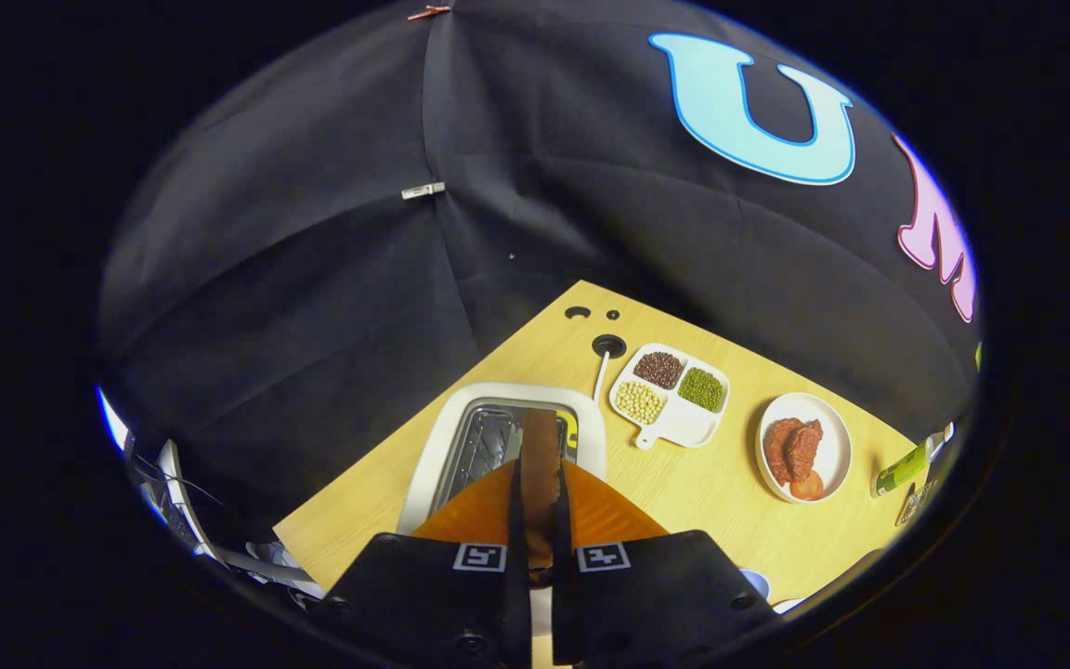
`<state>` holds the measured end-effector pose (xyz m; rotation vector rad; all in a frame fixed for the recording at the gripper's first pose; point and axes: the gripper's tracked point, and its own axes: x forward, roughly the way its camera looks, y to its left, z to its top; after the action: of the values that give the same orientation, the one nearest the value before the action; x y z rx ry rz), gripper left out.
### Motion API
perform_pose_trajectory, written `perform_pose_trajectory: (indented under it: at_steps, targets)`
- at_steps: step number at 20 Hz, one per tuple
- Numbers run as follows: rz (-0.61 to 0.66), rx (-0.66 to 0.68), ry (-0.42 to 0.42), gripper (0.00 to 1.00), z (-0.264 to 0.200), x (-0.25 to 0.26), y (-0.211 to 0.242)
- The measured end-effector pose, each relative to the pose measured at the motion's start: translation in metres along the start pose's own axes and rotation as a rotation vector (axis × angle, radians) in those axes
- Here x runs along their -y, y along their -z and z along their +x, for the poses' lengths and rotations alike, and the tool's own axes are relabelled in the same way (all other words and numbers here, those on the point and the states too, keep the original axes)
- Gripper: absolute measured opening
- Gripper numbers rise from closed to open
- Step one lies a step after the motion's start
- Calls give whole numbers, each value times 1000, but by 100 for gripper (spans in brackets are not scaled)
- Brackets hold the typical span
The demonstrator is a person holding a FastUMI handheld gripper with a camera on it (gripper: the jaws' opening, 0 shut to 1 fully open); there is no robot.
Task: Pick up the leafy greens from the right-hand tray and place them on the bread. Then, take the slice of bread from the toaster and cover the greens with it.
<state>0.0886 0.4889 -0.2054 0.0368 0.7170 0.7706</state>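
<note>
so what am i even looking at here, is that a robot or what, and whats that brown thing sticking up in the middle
It is not a robot arm. A person holds a hand-held gripper, and the camera rides on it, looking forward along its two fingers, the dark shapes at the bottom. The wide lens bends everything into a round picture.

The brown thing is a slice of bread, seen edge-on. Both fingers press on it, and it stands above the white toaster, whose metal slot shows just beyond the fingers.

All this sits on a light wooden table. Beyond the toaster, to its right, are a white divided dish with three kinds of beans and a round white plate with reddish pieces of food. The black cloth behind is the booth's wall.
</note>
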Motion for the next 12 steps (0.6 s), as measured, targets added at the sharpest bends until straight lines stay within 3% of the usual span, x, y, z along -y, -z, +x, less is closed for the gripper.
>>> perform_pose_trajectory:
  at_steps: [12]
  targets:
    - [16,139,-51,13,-81,22,-41]
